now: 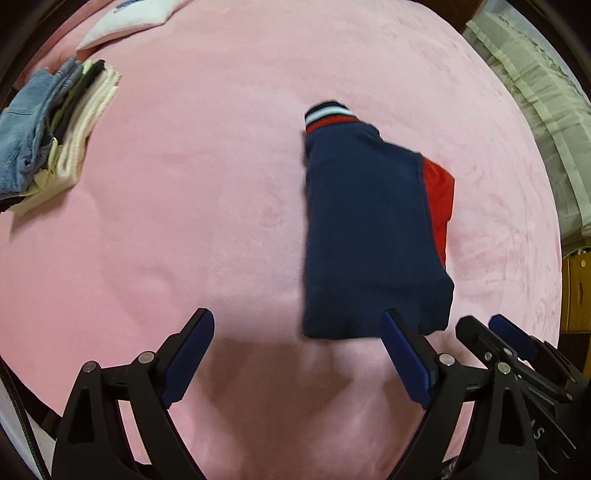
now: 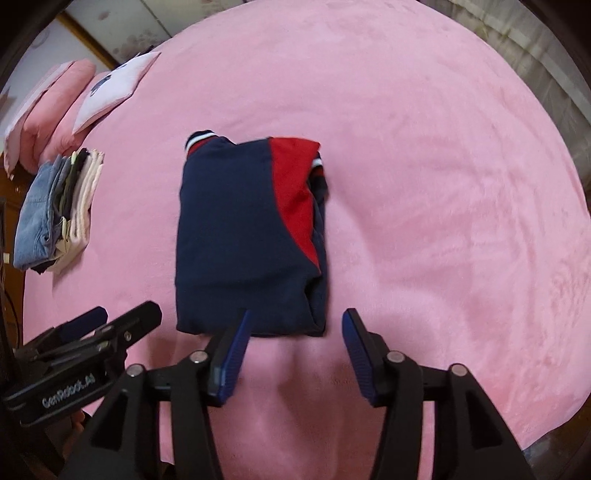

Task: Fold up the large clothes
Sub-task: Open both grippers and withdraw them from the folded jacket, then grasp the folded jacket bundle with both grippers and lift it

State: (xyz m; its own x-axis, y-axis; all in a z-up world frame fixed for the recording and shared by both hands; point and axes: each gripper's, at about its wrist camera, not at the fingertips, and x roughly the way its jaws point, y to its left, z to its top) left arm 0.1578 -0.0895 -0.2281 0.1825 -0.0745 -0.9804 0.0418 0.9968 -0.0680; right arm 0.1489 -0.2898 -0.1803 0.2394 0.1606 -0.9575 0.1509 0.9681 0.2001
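A navy and red garment (image 1: 369,229) (image 2: 251,236) lies folded into a compact rectangle on the pink bed cover (image 1: 207,192) (image 2: 443,206), its striped cuff at the far end. My left gripper (image 1: 299,328) hovers above the cover just near of the bundle, jaws wide apart, nothing between them. My right gripper (image 2: 295,325) hangs over the bundle's near edge, jaws apart and off the cloth. Each gripper shows in the other's view: the right gripper (image 1: 495,332) at lower right, the left gripper (image 2: 122,314) at lower left.
A stack of folded clothes (image 1: 55,133) (image 2: 59,210), denim on the outer side, sits at the left of the bed. A white pillow (image 1: 125,22) (image 2: 114,88) and pink pillows (image 2: 48,114) lie at the far left. Pale bedding (image 1: 543,110) borders the right side.
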